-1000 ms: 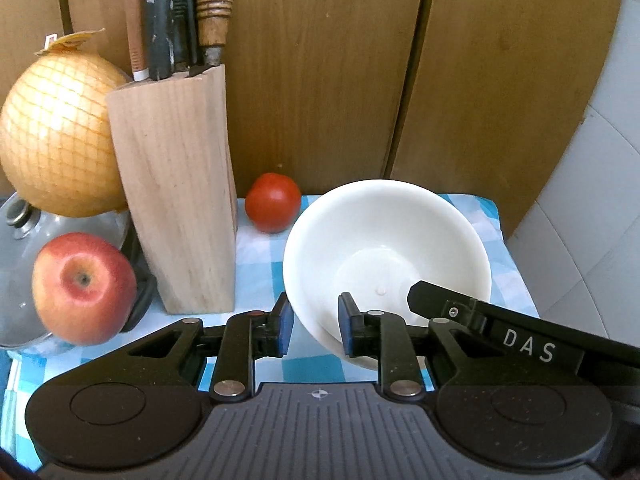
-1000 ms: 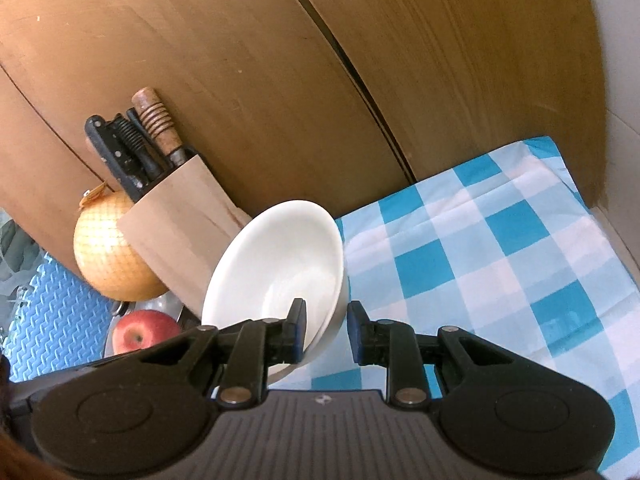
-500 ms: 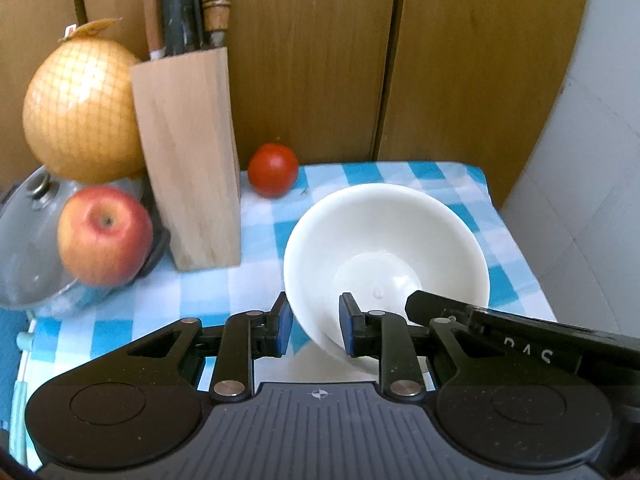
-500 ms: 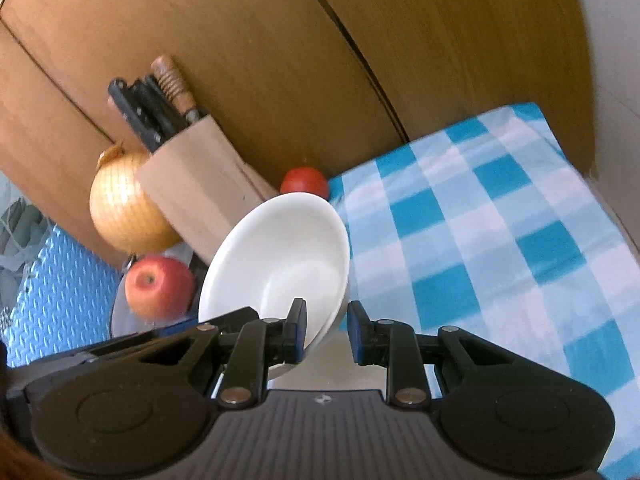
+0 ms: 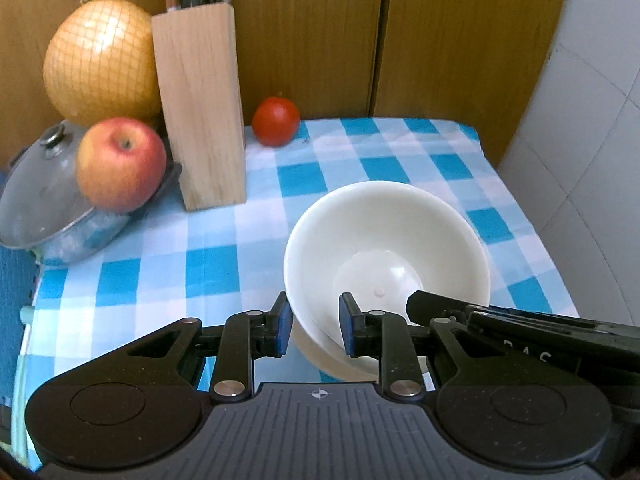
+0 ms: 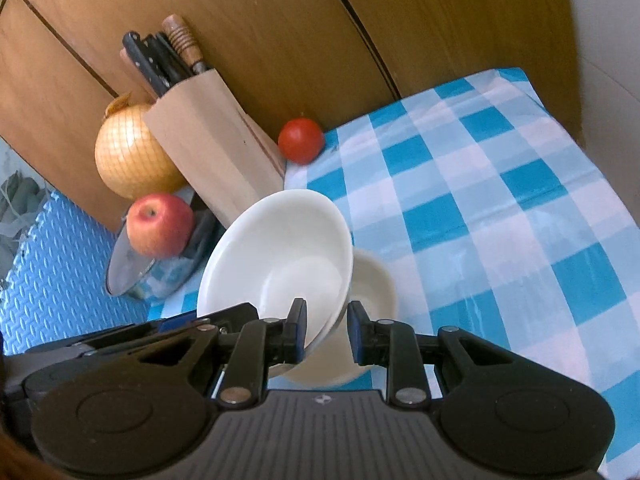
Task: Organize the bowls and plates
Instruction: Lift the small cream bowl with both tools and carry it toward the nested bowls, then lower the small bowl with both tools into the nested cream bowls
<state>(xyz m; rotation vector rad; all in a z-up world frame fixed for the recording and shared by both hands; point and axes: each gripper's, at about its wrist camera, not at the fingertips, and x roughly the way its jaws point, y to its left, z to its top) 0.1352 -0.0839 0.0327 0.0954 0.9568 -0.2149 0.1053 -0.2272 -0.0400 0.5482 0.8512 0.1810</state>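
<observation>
A white bowl (image 5: 384,240) hangs tilted above the blue checked cloth (image 5: 216,264). My left gripper (image 5: 314,328) is shut on its near rim, one finger inside and one outside. My right gripper (image 6: 327,336) is shut on the same bowl (image 6: 276,256) at the rim's right side. The held bowl shows a double edge, so it may be two nested bowls; I cannot tell. A cream bowl (image 6: 374,284) sits on the cloth directly under it, mostly hidden in the left wrist view, where only its edge (image 5: 320,360) shows. The right gripper's body (image 5: 520,328) lies across the left wrist view.
At the back left stand a wooden knife block (image 5: 200,112), a red tomato (image 5: 276,120), an apple (image 5: 120,164) on a glass pot lid (image 5: 36,200), and a netted yellow fruit (image 5: 100,64). Wooden cabinet doors (image 5: 460,40) close the back; a white tiled wall (image 5: 592,160) the right.
Both grippers have drawn back from the cabinet with the white bowl, so more checked cloth shows. The cream bowl has come into view beneath the held bowl.
</observation>
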